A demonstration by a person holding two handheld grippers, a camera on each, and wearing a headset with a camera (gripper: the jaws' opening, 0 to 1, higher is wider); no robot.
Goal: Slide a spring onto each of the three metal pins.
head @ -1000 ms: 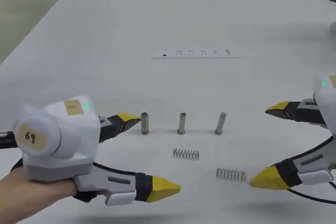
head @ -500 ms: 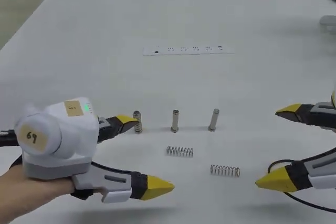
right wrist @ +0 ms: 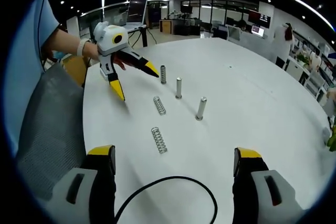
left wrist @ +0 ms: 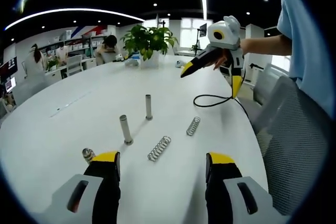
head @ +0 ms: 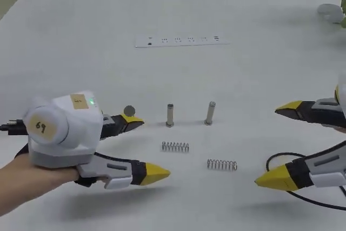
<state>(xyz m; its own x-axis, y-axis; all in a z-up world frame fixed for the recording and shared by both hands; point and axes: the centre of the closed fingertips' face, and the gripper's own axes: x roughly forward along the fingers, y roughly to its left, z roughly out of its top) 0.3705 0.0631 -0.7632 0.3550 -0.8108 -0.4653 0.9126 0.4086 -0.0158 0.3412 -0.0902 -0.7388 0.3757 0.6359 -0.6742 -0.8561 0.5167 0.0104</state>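
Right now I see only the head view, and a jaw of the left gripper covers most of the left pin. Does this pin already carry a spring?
Observer: Yes. In the right gripper view the left pin has a spring coiled around its shaft, while the middle pin and the right pin are bare.
Operator: Is that pin standing between the jaws of the left gripper?
Observer: No. In the left gripper view it stands outside the jaw gap of the left gripper, close beside one jaw tip. I cannot tell whether the tip touches it.
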